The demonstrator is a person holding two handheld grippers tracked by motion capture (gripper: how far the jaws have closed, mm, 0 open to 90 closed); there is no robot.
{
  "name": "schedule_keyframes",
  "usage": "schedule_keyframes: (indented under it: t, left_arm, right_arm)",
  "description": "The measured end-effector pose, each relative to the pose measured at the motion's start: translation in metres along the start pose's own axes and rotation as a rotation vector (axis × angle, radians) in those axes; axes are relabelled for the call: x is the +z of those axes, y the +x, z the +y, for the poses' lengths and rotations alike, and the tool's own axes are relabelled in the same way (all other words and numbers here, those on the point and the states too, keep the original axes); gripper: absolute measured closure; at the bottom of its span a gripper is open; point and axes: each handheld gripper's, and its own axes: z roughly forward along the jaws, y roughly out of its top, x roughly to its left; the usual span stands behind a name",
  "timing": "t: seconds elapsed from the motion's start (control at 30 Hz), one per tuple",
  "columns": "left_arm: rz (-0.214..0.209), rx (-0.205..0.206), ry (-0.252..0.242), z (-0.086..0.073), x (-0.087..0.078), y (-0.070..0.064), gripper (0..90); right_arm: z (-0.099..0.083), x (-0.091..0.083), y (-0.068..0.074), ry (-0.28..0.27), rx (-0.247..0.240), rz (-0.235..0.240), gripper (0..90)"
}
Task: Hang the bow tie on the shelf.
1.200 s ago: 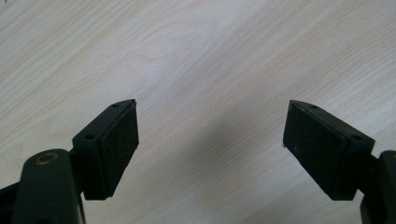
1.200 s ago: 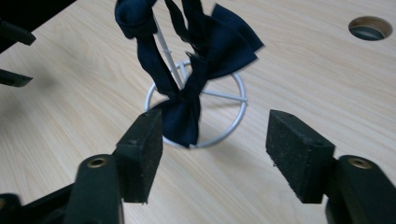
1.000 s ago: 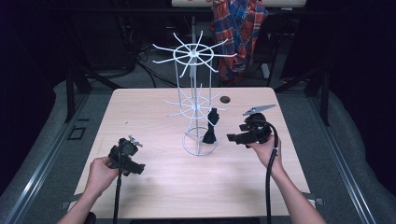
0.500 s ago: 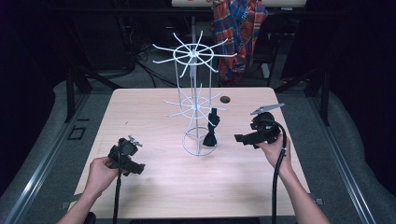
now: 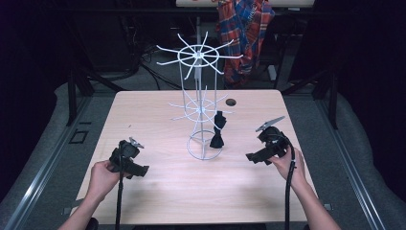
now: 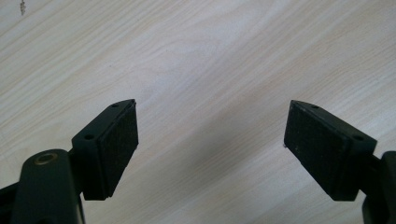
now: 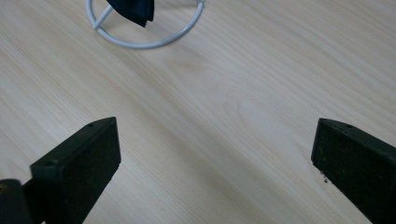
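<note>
both claws gape wide, empty; right claw (image 7: pixel 215 158) view catches rack base ring (image 7: pixel 144 35), dark cloth (image 7: pixel 133 10)

Plaid shirt (image 5: pixel 245 33) behind the table (image 5: pixel 158 110), perhaps over a chair.

**Pale wood, white wire, black pads**

The table (image 5: pixel 158 120) was pale wood-grain, smooth with a soft sheen. The rack (image 5: pixel 198 103) on it was thin white-coated wire, smooth. A dark, matt cloth piece (image 5: pixel 218 136) hung from it. The left gripper (image 6: pixel 210 149) and right gripper (image 7: pixel 215 172) looked like matt black plastic, their pads (image 6: pixel 116 149) faintly rough. A checked cloth (image 5: pixel 244 33) hung behind.
</note>
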Motion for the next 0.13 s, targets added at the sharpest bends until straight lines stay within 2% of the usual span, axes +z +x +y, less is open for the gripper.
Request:
schedule_keyframes:
  t: [0.07, 0.13]
  left_arm:
    - [-0.006, -0.007, 0.000, 0.0001, -0.0005, 0.0007, 17.9]
    - [-0.016, -0.009, -0.002, 0.0003, -0.0008, 0.0012, 17.9]
  right_arm:
    - [-0.0003, 0.0041, -0.0005, 0.024, -0.021, 0.004, 0.0]
    - [-0.0019, 0.0084, -0.0015, 0.034, -0.016, 0.005, 0.0]
